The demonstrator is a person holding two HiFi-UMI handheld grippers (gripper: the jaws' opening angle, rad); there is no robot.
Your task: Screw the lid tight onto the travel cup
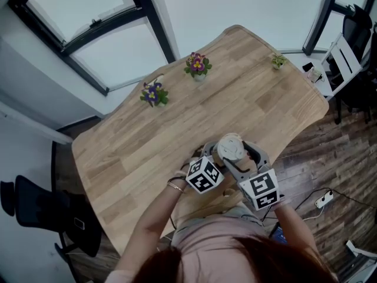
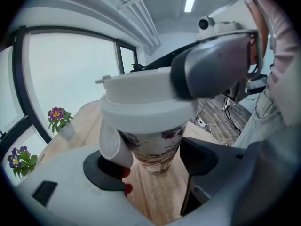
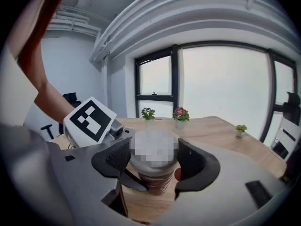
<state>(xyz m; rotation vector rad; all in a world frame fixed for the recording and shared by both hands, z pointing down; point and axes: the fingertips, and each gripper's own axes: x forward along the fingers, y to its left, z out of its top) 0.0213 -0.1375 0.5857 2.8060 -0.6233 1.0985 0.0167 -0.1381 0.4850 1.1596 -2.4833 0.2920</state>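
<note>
Left gripper view, lid (image 2: 141, 98) on travel cup (image 2: 153, 147), flower pots (image 2: 63, 126) behind

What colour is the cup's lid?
The lid is white; left gripper view shows it best.

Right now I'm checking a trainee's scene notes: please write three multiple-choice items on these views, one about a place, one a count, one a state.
1. Where is the brown-patterned travel cup? A by the light wooden table's near edge; B at the table's far corner; C on the floor.
2. How many small potted plants stand on the table? A one; B three; C five.
3. The round white lid is: A lying on the table; B on the cup, between the right hand-held gripper's jaws; C on the floor.
Key: 1 A, the head view shows it at the edge nearest the camera; 2 B, two purple-flowered, one green; 3 B, the right gripper view shows jaws flanking it.
</note>
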